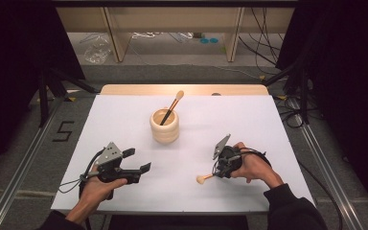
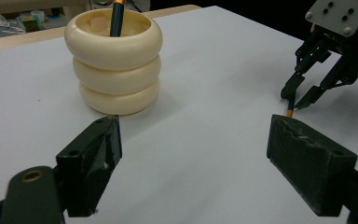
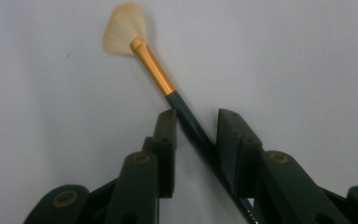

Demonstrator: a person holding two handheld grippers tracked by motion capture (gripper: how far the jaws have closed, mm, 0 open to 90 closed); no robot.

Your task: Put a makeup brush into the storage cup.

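1. fan brush [image 3: 168, 84] lies flat on the white table [image 1: 268, 124], near the person's right, well apart from the ringed cream cup [image 1: 165, 125] that holds another brush [image 1: 172, 106].
2. right gripper [image 3: 196, 135] straddles the dark handle, jaws narrowed but gaps still showing, not pinching yet.
3. left gripper [image 2: 193, 144] is spread wide, holding nothing.
4. brush looks light, stiff and slick, with soft bristles, so i'd grab mid-handle below the gold ferrule.
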